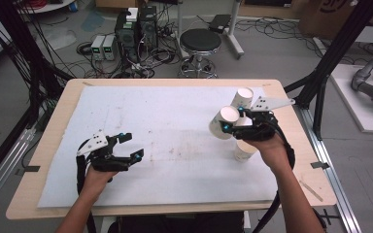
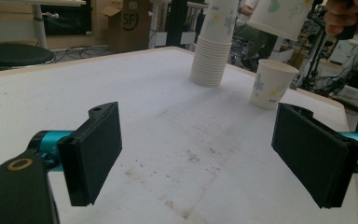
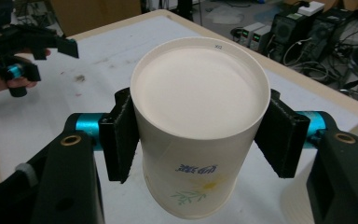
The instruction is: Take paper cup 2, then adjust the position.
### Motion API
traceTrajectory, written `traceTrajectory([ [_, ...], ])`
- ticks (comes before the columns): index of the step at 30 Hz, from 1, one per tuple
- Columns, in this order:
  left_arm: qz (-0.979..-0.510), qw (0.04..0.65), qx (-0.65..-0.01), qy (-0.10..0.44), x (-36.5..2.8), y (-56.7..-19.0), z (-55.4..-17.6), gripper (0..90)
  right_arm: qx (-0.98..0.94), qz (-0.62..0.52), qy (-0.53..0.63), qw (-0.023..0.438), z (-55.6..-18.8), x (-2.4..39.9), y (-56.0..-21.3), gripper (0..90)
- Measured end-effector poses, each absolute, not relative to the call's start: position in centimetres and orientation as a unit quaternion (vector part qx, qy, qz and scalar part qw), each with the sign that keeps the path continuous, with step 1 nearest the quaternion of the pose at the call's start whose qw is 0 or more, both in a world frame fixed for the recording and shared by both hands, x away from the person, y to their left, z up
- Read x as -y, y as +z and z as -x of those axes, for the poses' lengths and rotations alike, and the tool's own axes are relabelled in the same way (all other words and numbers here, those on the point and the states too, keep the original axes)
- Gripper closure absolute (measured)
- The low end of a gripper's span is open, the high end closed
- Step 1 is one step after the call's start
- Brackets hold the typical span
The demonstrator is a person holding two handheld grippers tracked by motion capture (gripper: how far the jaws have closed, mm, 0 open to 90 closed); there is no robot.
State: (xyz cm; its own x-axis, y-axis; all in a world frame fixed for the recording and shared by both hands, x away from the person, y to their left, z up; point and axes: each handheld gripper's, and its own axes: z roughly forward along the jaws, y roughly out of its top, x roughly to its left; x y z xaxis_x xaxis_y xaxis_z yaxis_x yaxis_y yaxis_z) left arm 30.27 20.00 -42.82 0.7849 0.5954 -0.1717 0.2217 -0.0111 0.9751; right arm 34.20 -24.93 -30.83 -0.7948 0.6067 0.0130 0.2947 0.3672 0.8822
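One paper cup (image 1: 245, 151) is already set upright near the counter's right edge. A second cup (image 3: 199, 126), thin waxed paper w/ flower print, tapered, is clamped by the right gripper (image 1: 237, 121) above it. The stack (image 2: 213, 44) remains toward the far right corner. Left gripper (image 1: 126, 145) is held wide open, empty.

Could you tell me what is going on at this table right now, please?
A person works with a gripper in each hand. The right gripper is clamped on a paper cup, held above the table near a stack of cups and a single upright cup. The left gripper sits over the table's near left with its jaws wide open and nothing between them.
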Motion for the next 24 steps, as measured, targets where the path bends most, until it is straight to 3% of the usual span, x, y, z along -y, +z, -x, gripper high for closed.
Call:
traceTrajectory([
  [10, -0.702, 0.637, -0.285, 0.144, -19.6, -42.8, -30.4, 16.8, -0.823, -0.258, 0.488, 0.138, -33.3, 23.2, -33.7, 37.0],
  [24, -0.702, 0.646, -0.268, 0.133, -19.3, -43.1, -30.7, 16.3, -0.824, -0.253, 0.490, 0.132, -32.7, 22.9, -34.1, 37.0],
])
